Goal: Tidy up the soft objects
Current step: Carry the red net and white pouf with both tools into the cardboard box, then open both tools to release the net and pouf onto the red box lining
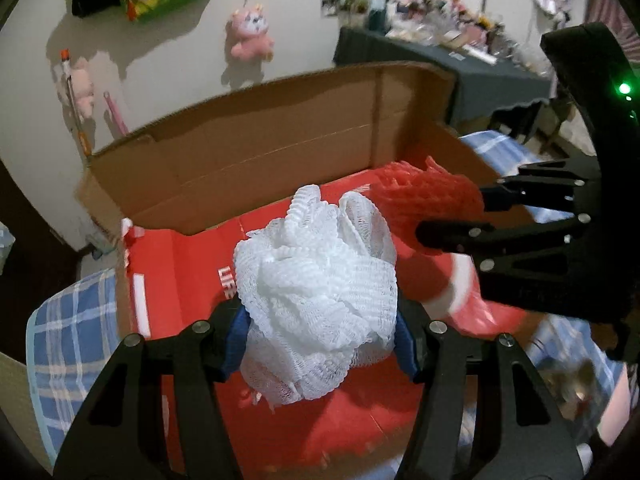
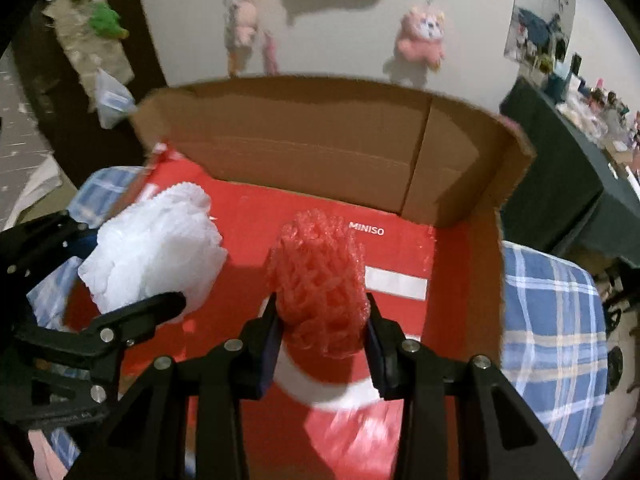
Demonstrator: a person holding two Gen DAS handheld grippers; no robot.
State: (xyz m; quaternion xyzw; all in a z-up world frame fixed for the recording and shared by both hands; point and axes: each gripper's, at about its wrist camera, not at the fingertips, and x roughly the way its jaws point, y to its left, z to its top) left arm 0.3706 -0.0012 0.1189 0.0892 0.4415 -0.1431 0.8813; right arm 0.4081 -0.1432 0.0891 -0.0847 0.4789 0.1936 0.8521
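Observation:
My left gripper (image 1: 322,340) is shut on a white mesh bath puff (image 1: 320,292) and holds it above the red floor of an open cardboard box (image 1: 256,148). My right gripper (image 2: 322,332) is shut on a red foam net sleeve (image 2: 320,280) and holds it over the same box (image 2: 320,140). In the left wrist view the right gripper (image 1: 452,216) comes in from the right with the red sleeve (image 1: 424,188). In the right wrist view the left gripper (image 2: 132,280) comes in from the left with the white puff (image 2: 156,252).
The box lies on a blue plaid cloth (image 2: 552,316) and its brown flaps stand up at the back. Pink plush toys (image 1: 250,34) hang on the wall behind. A dark cluttered table (image 1: 440,60) stands at the right.

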